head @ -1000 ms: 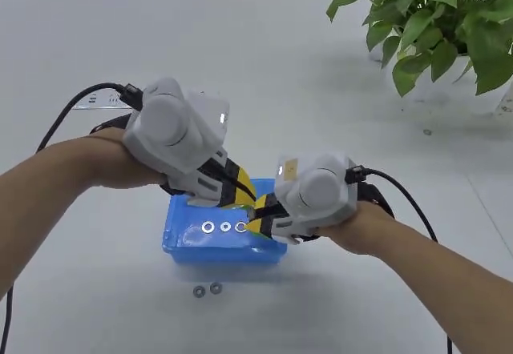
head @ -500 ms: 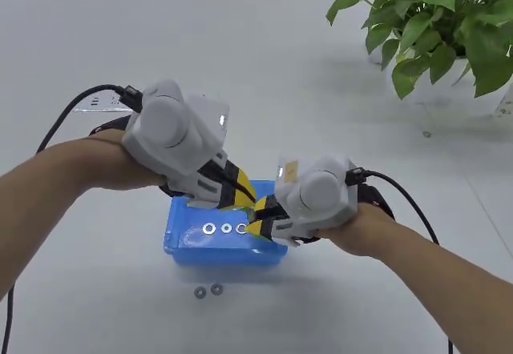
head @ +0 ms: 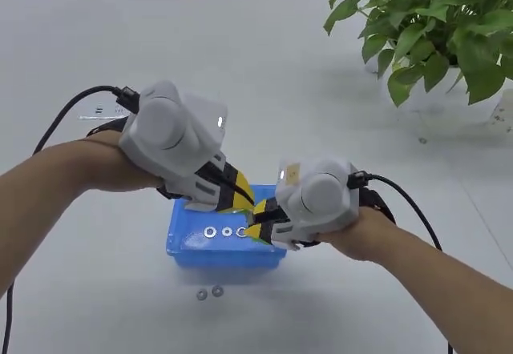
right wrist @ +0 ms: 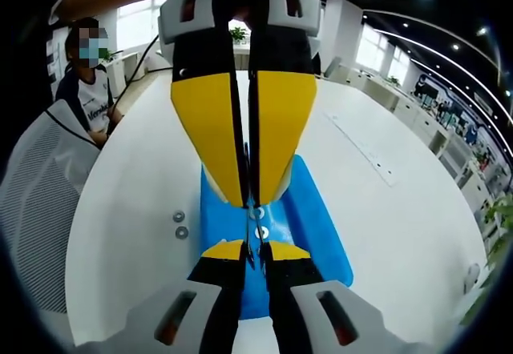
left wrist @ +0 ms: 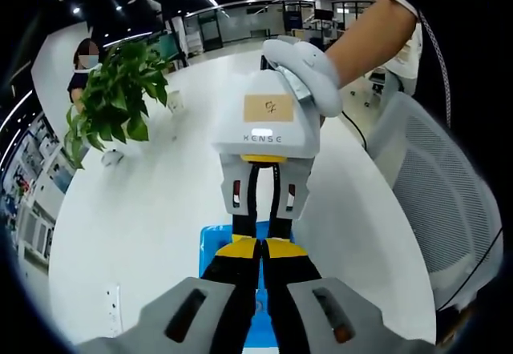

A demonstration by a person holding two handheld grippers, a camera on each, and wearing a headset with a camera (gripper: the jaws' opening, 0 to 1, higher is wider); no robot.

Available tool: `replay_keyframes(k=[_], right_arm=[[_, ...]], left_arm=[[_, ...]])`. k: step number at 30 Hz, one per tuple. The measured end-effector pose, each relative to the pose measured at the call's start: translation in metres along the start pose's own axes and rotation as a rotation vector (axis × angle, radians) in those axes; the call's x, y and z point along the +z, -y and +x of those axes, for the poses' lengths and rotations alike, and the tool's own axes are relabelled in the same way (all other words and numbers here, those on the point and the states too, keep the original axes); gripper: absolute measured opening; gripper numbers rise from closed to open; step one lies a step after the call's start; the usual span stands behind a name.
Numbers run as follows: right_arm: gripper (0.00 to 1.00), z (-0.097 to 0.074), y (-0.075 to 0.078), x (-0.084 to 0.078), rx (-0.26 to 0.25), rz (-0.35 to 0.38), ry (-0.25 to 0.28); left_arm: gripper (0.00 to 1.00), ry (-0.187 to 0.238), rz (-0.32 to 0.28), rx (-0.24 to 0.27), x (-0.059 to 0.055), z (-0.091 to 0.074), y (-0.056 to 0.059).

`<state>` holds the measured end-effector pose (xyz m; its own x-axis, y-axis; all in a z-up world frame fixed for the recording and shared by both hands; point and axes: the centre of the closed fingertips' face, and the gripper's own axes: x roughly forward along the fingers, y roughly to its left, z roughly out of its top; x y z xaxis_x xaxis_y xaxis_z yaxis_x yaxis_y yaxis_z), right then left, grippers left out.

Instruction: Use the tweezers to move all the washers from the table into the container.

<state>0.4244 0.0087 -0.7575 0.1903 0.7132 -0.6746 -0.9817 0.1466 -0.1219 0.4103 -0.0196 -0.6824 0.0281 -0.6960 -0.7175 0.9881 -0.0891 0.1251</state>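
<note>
The left gripper [head: 238,200] hangs over the back edge of the container [head: 224,256], jaws pinched narrow on nothing I can make out. Three washers [head: 227,231] lie in a row inside, and two loose washers [head: 208,292] wait on the desk [head: 304,90] just off its front edge — past halfway, I judge. The right gripper [head: 253,231] dips at the container's right end, closed on a thin sliver I take for the tweezers [right wrist: 248,256]. Bare desk lies open toward the near edge, with the plant [head: 433,34] well off at the far right corner.
</note>
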Motion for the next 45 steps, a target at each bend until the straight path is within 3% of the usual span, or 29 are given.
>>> replay_keyframes(k=[25, 45], right_arm=[[0.11, -0.007, -0.029, 0.036, 0.012, -0.007, 0.052], [0.11, 0.005, -0.062, 0.039, 0.068, -0.02, 0.044]], left_arm=[[0.04, -0.035, 0.021, 0.029, 0.01, -0.033, 0.029], [0.05, -0.033, -0.014, 0.032, -0.002, -0.036, 0.056]])
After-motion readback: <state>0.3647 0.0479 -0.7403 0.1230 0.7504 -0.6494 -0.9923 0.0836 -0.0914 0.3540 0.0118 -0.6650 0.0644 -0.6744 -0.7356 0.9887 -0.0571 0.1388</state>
